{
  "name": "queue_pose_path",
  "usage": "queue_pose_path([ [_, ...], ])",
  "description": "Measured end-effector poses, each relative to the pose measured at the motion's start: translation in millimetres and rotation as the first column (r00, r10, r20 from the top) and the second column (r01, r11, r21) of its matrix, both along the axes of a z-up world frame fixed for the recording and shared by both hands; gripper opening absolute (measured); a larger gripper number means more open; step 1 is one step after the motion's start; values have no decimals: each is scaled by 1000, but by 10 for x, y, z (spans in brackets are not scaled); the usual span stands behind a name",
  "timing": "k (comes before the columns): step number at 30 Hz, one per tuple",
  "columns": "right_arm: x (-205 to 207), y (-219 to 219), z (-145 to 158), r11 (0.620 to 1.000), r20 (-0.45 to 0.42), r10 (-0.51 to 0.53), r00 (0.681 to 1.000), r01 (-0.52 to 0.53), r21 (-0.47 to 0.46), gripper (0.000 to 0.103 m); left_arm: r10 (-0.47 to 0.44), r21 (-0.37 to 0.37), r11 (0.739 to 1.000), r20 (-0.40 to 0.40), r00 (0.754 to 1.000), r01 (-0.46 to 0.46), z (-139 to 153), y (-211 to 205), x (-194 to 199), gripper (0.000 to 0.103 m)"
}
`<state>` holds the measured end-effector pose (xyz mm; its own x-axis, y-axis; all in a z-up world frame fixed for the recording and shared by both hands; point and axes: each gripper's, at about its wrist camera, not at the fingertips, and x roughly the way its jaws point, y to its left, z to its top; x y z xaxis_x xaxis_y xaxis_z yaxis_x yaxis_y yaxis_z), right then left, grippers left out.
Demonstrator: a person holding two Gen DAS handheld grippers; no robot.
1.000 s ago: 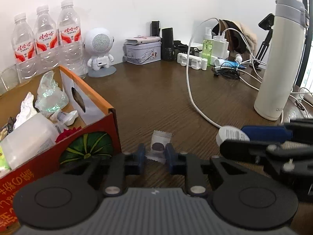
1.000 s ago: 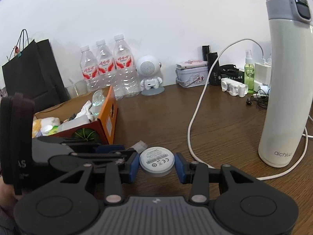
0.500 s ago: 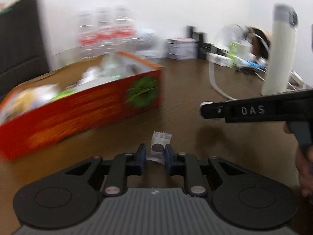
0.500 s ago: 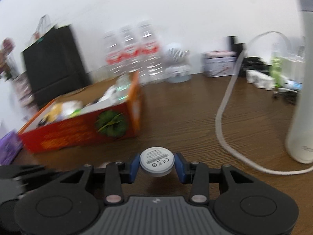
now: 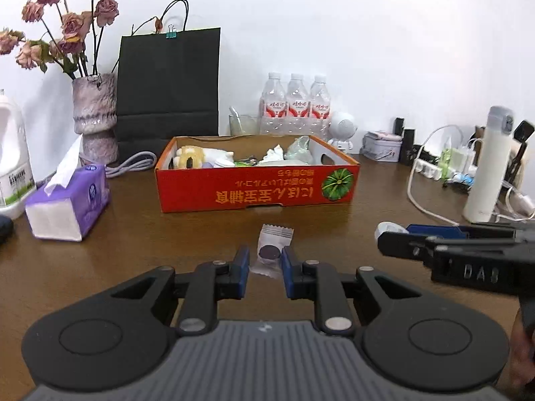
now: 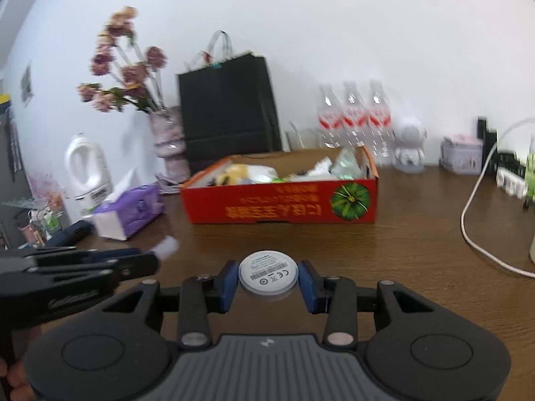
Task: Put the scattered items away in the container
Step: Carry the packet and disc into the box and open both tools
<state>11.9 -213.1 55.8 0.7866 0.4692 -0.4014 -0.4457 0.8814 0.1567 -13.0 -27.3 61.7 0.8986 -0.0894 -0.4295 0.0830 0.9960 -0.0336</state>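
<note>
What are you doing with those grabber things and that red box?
A person is tidying a desk. The left hand-held gripper holds a small clear packet, and the right hand-held gripper holds a round white disc. Both are in front of the red box, which already has several things inside.

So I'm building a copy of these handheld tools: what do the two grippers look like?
Both match. The left gripper and the right gripper are black plastic, with a ribbed grey centre plate, two round discs at the sides, silver pivot pins on the linkage bars, and blue pads inside the jaws. Seen side-on, the right gripper's body carries raised letters "DAS". No cables or sleeves show.
</note>
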Motion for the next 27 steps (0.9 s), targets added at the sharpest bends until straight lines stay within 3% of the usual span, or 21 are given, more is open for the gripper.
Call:
queue_pose_path([
  [5,92,84,189,1000,-9,-14,1000,14,19,38,-21,-9,1000,74,997,22,190,99,71,21],
  [7,343,129,388,999,-28,-2,1000,3,39,38,-21,10,1000,119,993,20,355,234,319,21],
  [10,916,237,775,998,-1,28,1000,-27,50,38,-33,-15,999,111,993,35,681,515,992,21],
  [13,1703,432,1058,997,-61,70,996,-67,47,38,-91,-99,991,-43,995,87,833,803,1867,21],
  [15,2302,631,1060,992,-209,127,970,-121,41,38,-97,-155,985,-175,980,70,756,917,2402,21],
  [17,2784,856,948,989,-341,134,931,-146,-11,38,-82,-121,991,-270,959,51,620,933,2815,21],
  [19,3117,1045,790,986,-420,107,901,-150,-70,38,-76,-67,996,-340,937,56,476,911,3049,21],
  [22,3418,1259,543,974,-495,70,866,-166,-153,38,-92,-48,996,-418,904,80,265,922,3217,22],
  [24,3522,1358,364,964,-541,47,839,-181,-197,39,-101,-62,995,-435,895,83,184,956,3255,23],
  [26,3589,1407,233,959,-572,29,820,-184,-217,44,-128,-79,992,-460,879,103,106,988,3304,33],
  [27,3585,1417,206,957,-574,24,819,-184,-224,45,-141,-85,990,-461,876,115,78,998,3314,33],
])
